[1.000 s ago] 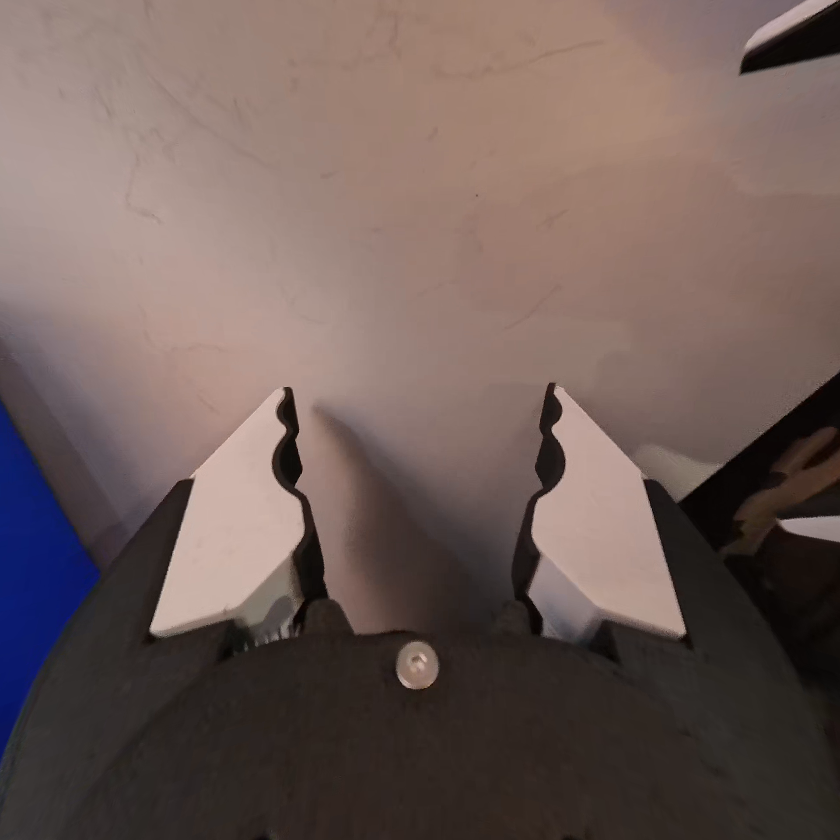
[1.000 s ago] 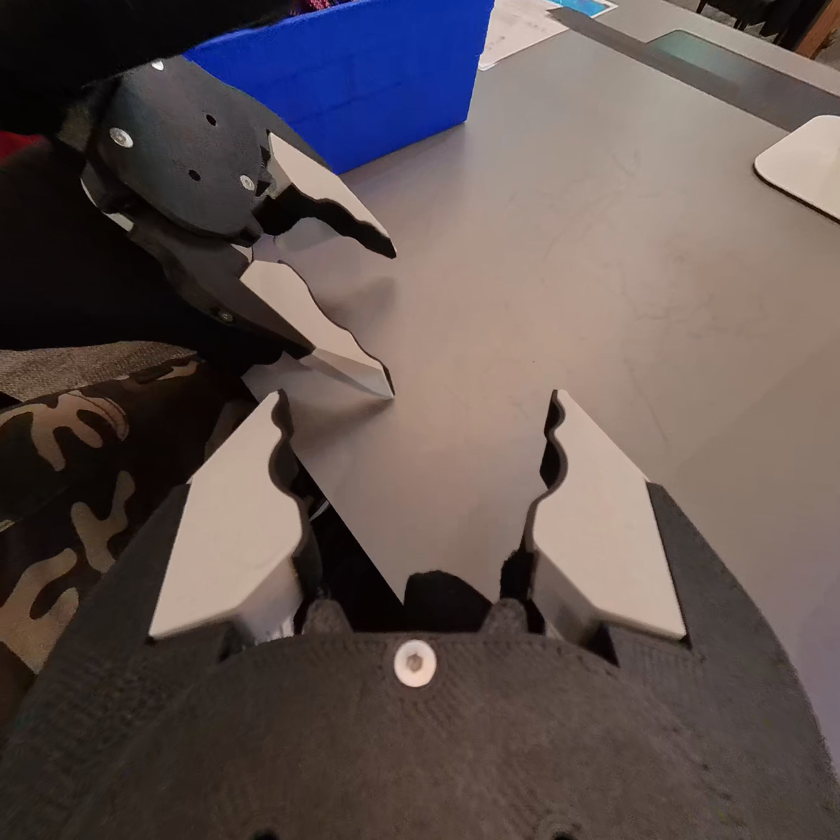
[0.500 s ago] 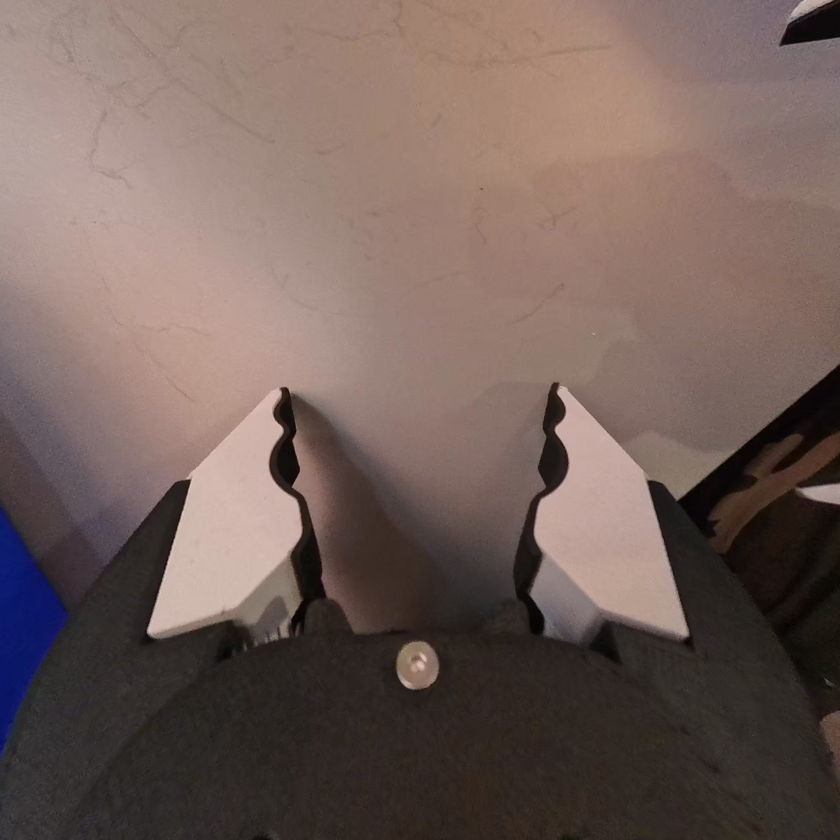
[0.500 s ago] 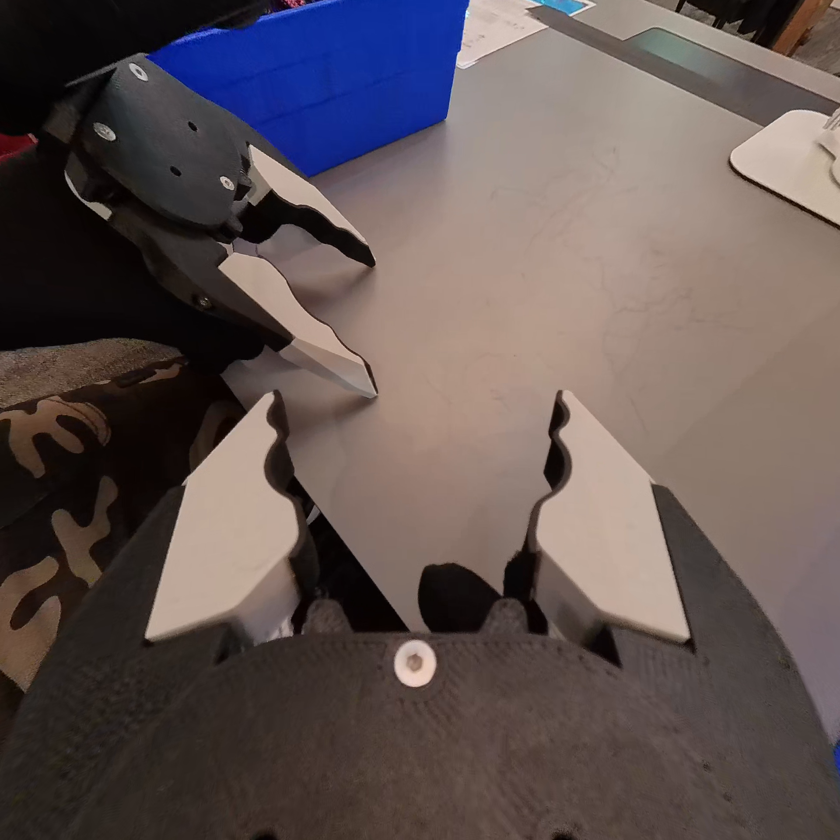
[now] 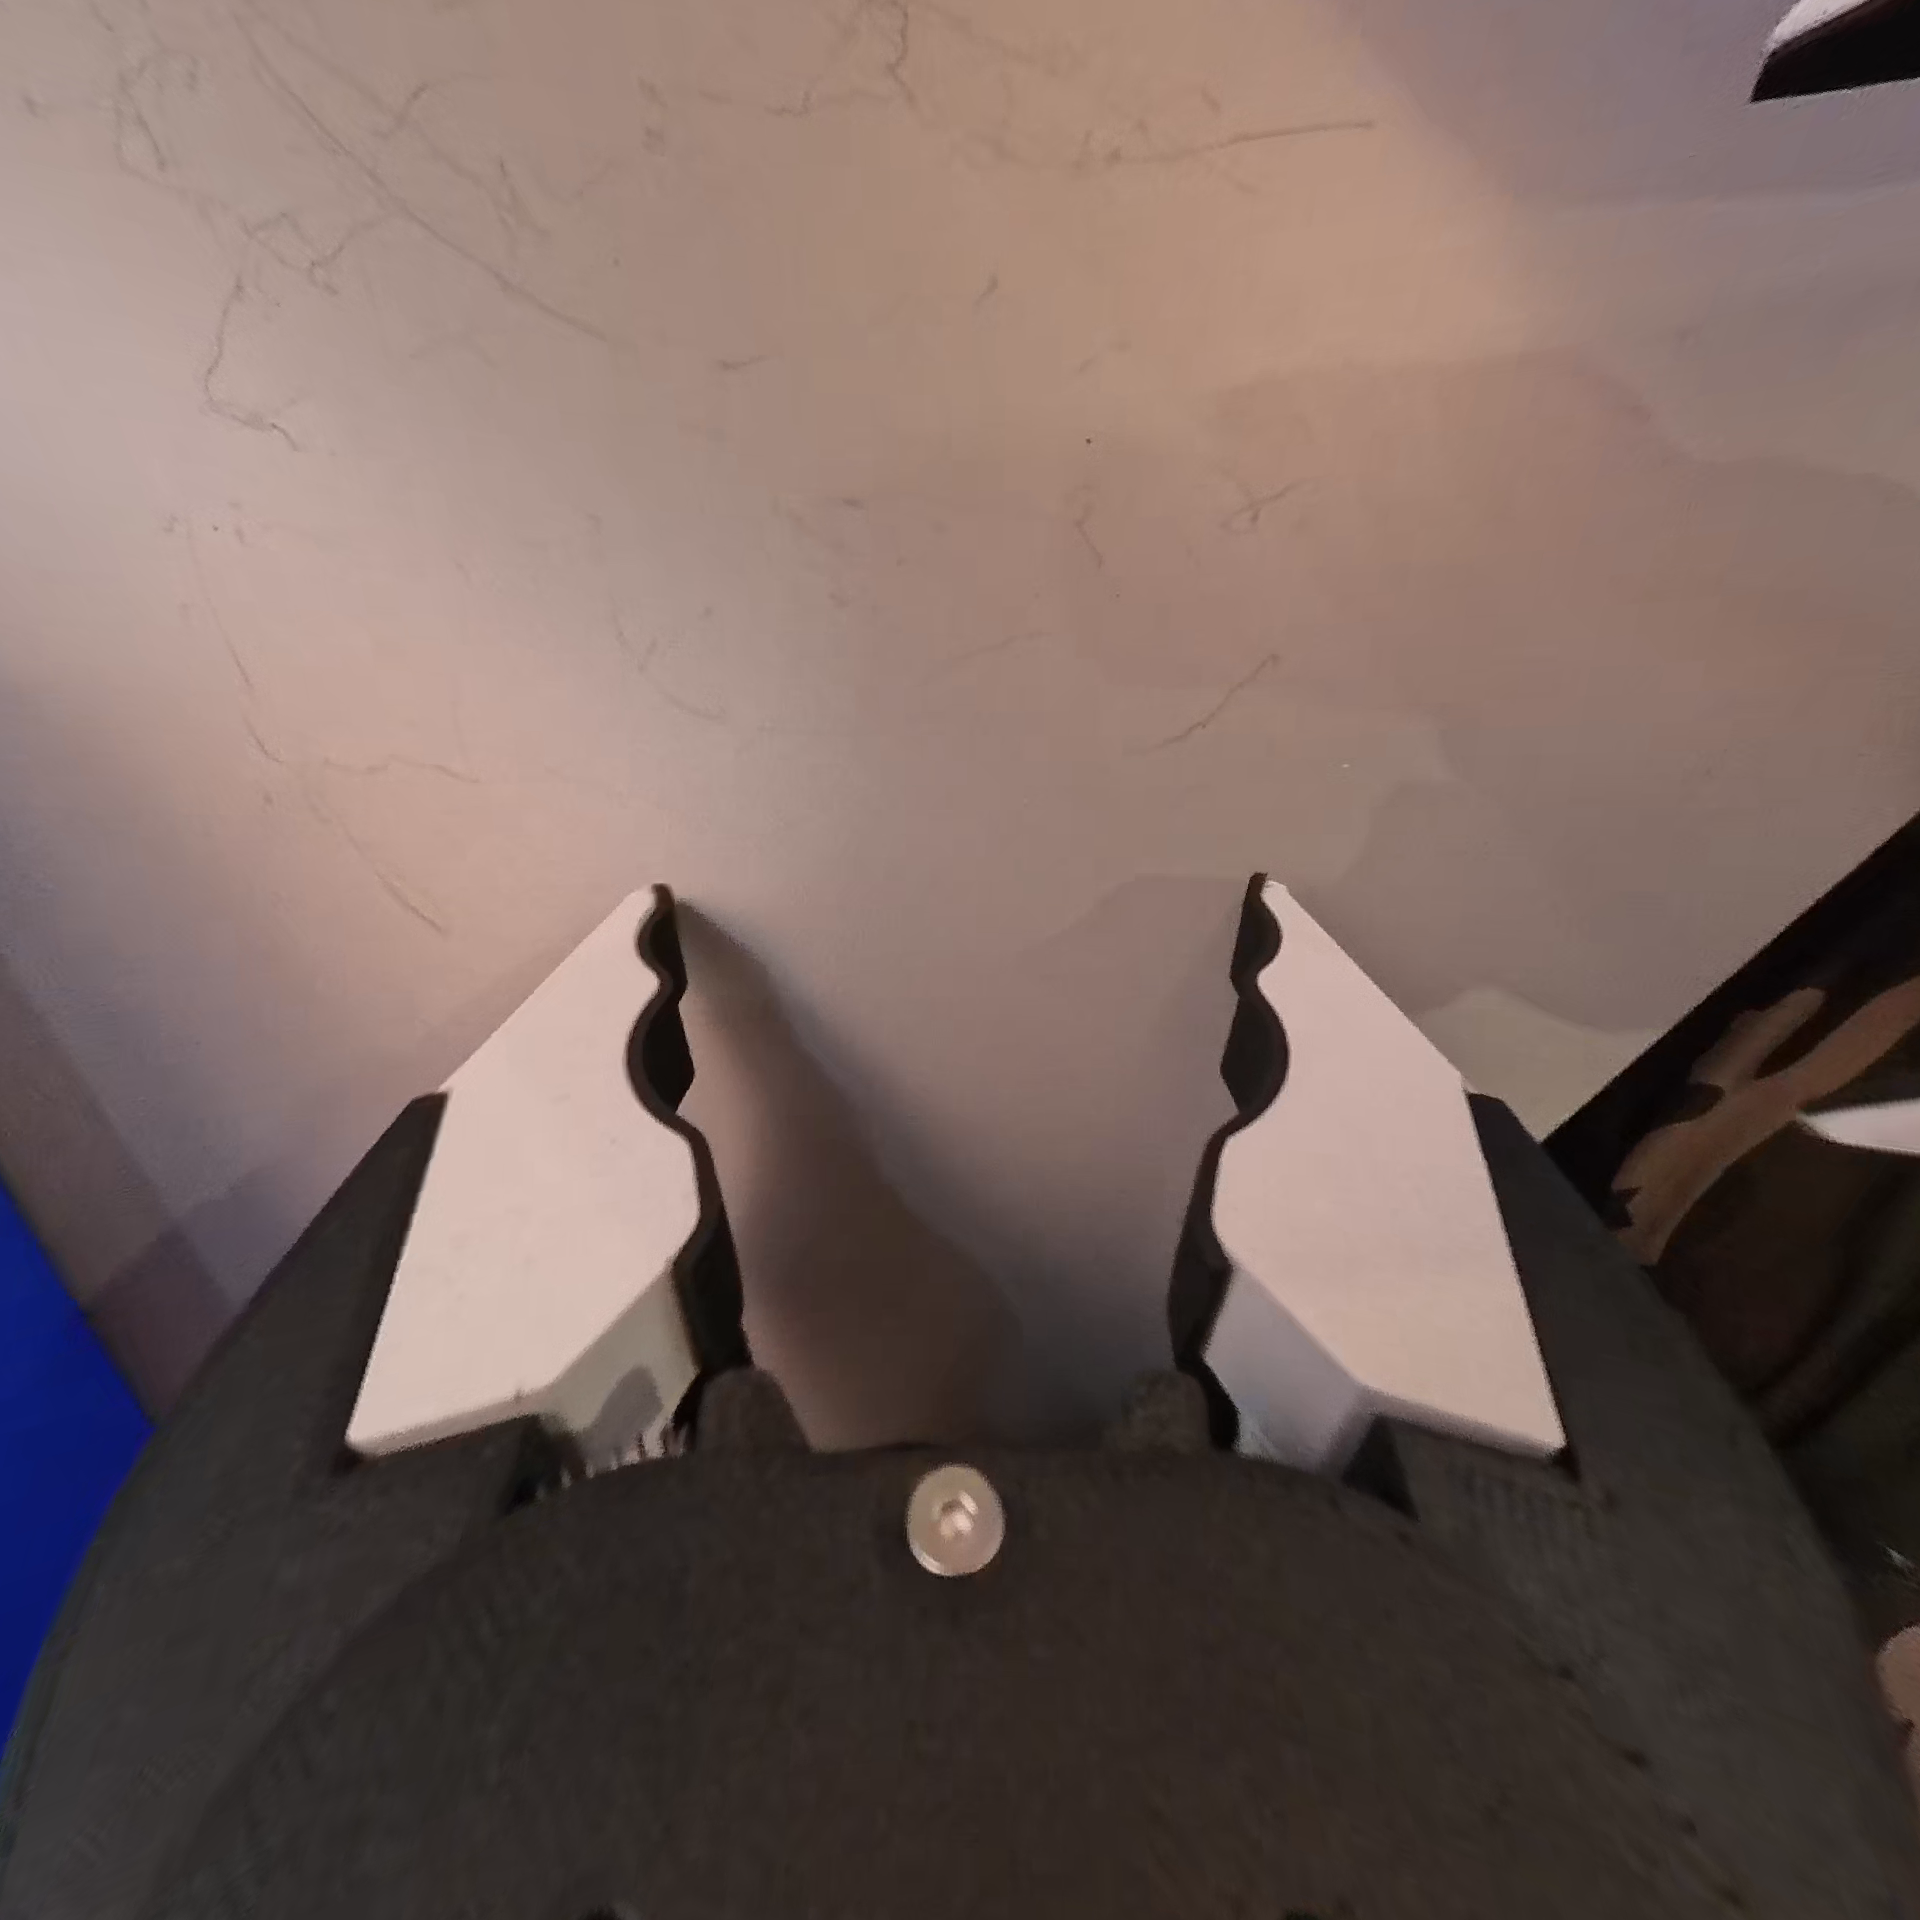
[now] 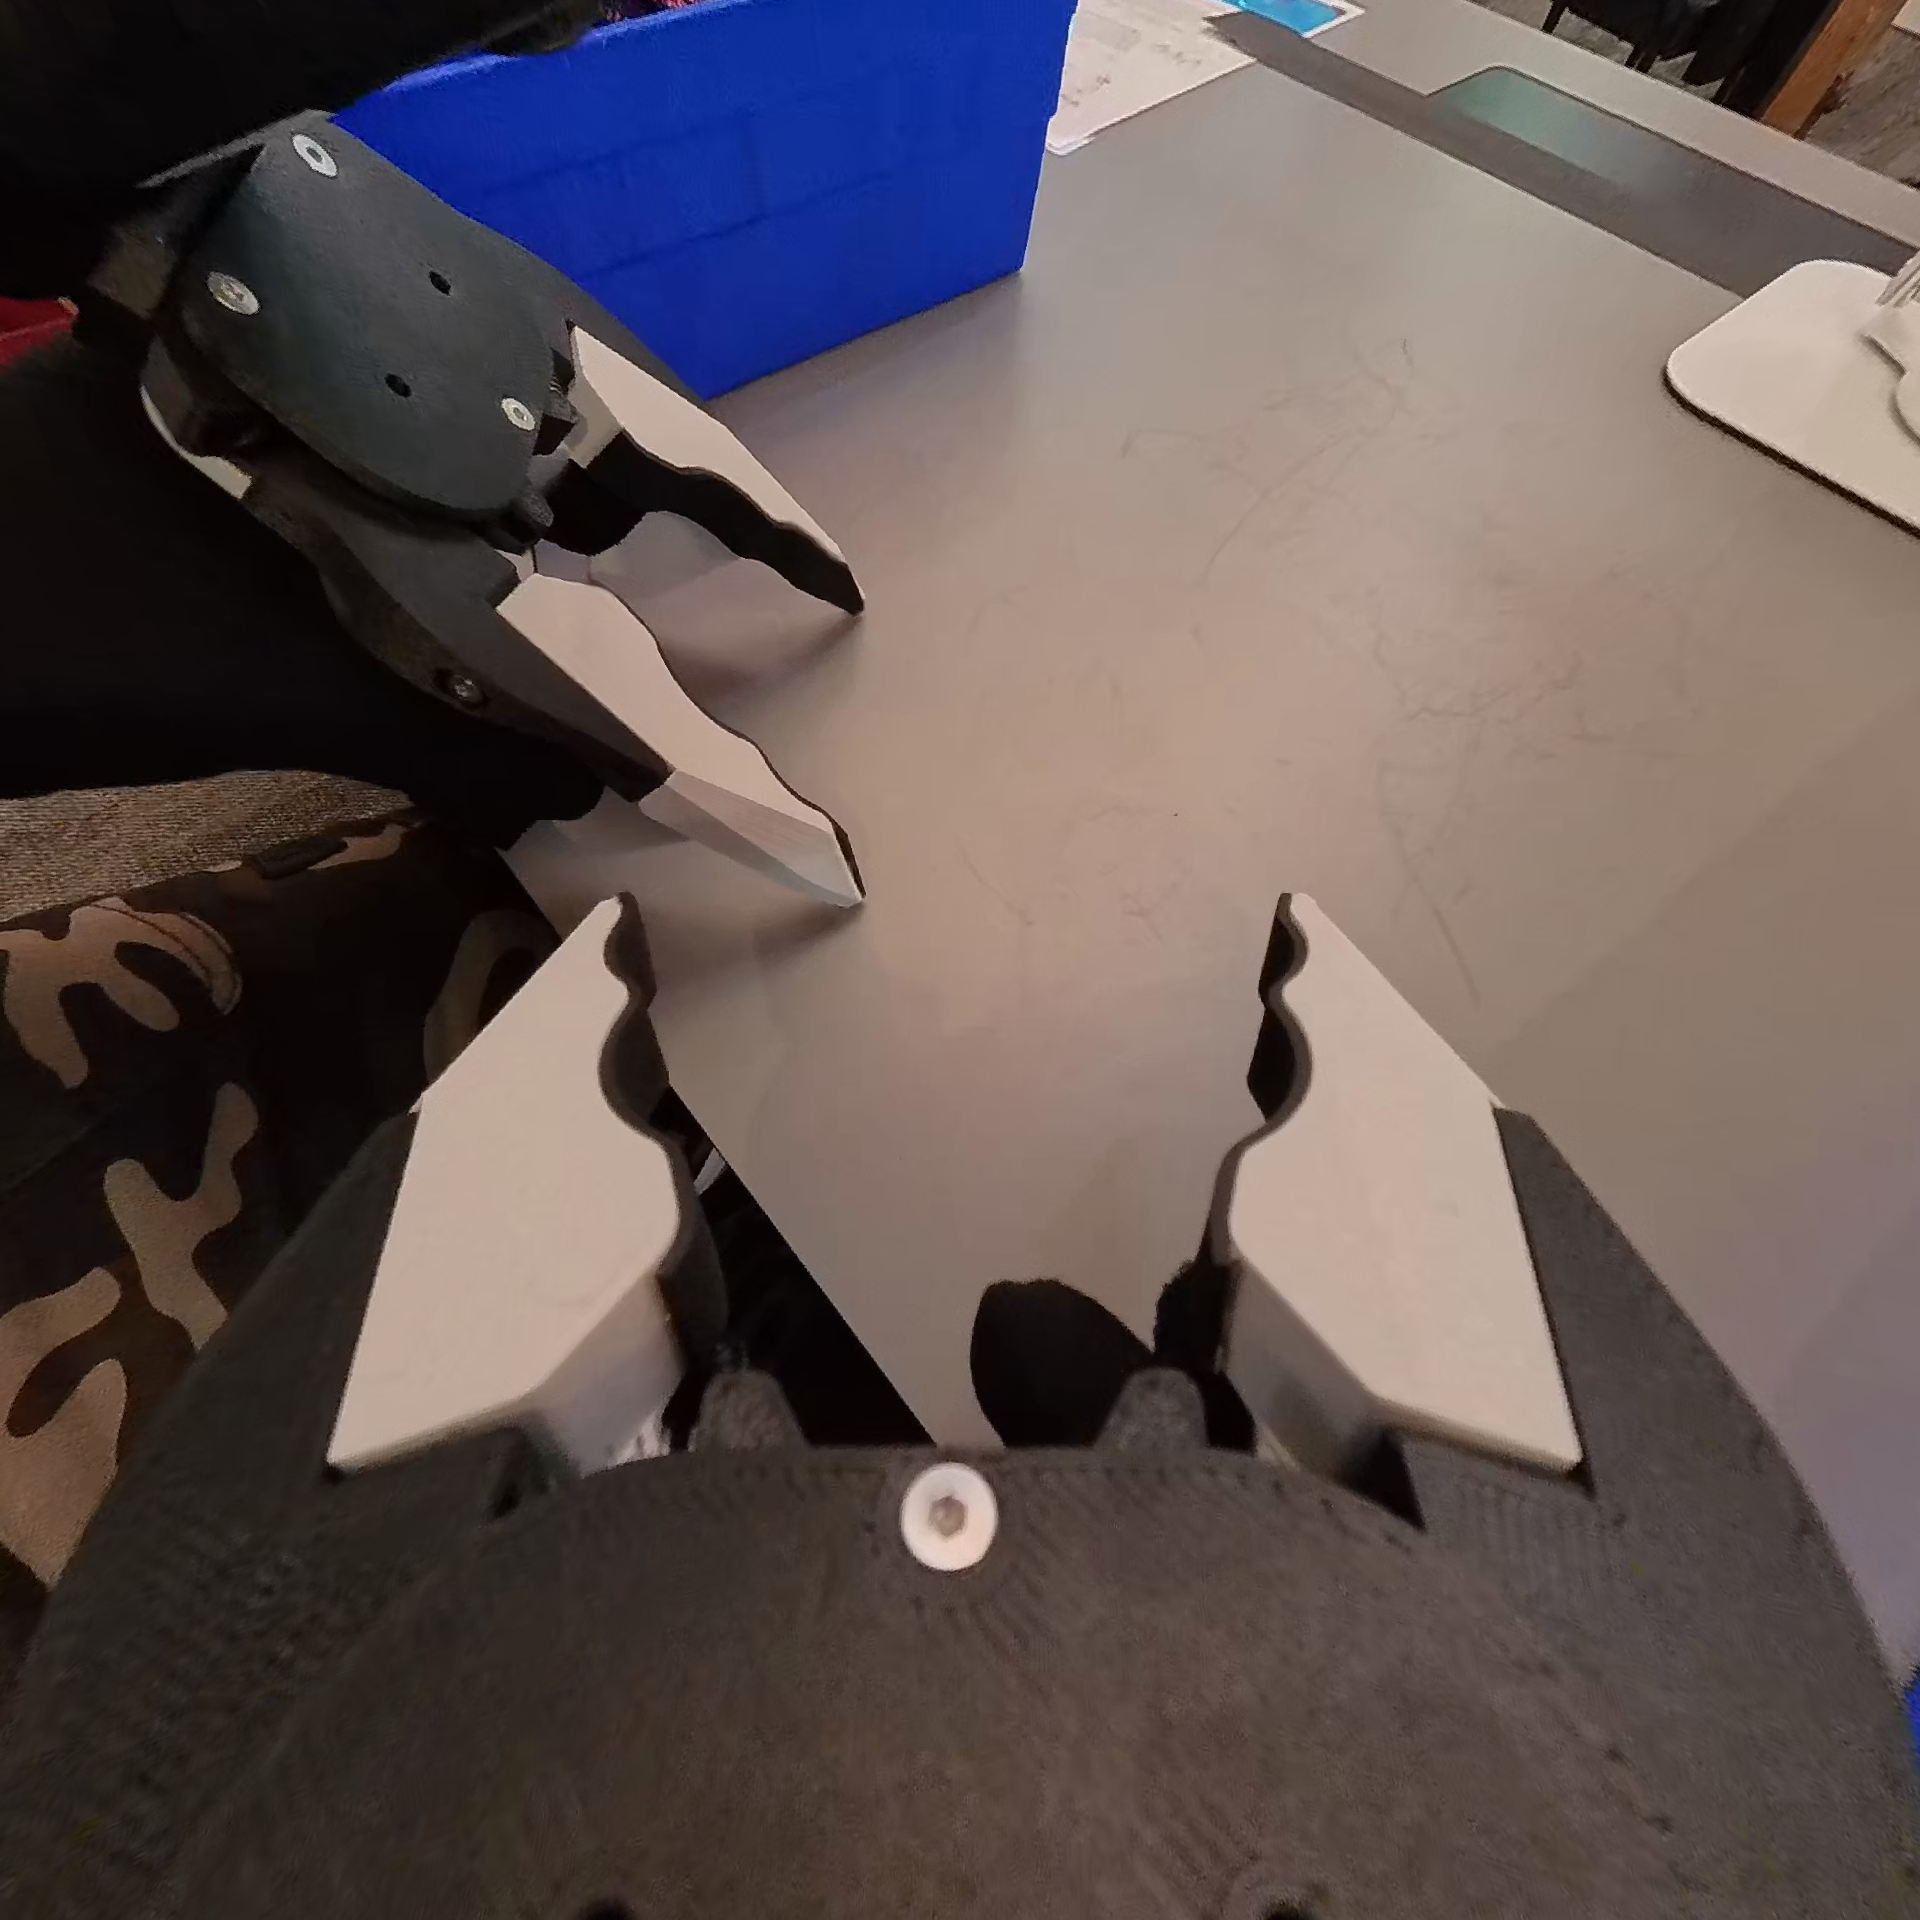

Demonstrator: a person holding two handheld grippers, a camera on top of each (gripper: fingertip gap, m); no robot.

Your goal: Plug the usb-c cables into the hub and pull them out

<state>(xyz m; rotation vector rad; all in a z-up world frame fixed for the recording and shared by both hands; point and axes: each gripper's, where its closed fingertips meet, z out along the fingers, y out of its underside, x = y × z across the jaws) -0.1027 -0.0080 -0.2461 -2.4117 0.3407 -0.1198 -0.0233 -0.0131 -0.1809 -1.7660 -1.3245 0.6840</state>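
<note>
No hub and no usb-c cable shows in either view. My left gripper (image 5: pixel 958 894) is open and empty, low over the bare grey table (image 5: pixel 935 468). It also shows in the right wrist view (image 6: pixel 857 748) at the left, tips on or just above the table. My right gripper (image 6: pixel 954 909) is open and empty, near the table's front corner, just right of the left gripper.
A blue bin (image 6: pixel 727 197) stands at the back left and shows at the left edge of the left wrist view (image 5: pixel 52 1351). A white pad (image 6: pixel 1797 384) lies at the right edge, papers (image 6: pixel 1143 52) at the back. A person's camouflage clothing (image 6: pixel 125 1039) is at the left.
Both views shift slightly: the right gripper has turned a little, bringing the white pad further into view. The left gripper drifted slightly over the table. Both stay open.
</note>
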